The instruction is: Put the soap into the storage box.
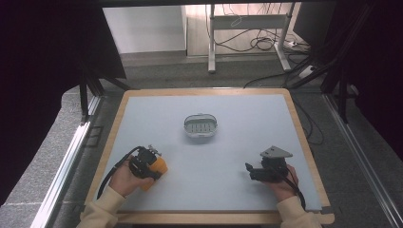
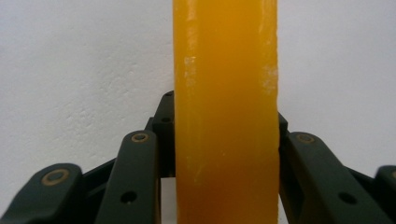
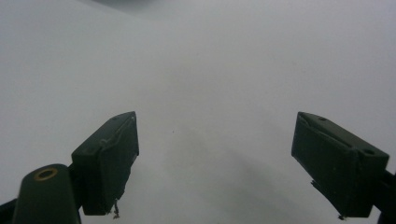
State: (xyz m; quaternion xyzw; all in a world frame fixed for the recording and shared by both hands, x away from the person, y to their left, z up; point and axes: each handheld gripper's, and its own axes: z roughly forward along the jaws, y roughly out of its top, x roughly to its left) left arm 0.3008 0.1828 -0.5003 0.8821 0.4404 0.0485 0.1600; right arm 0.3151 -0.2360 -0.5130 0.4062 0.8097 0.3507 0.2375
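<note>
While the left gripper [image 1: 153, 167] clamps an orange block [image 2: 226, 112] flush between its jaws near the table's [image 1: 237, 156] left edge, the right gripper [image 3: 215, 158] gapes wide over bare surface, a white basket [image 1: 200, 126] well ahead.

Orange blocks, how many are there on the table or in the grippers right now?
1. The orange block sits clamped between the jaws of the left gripper, near the table's front left. The right gripper is open with nothing between its jaws.
</note>
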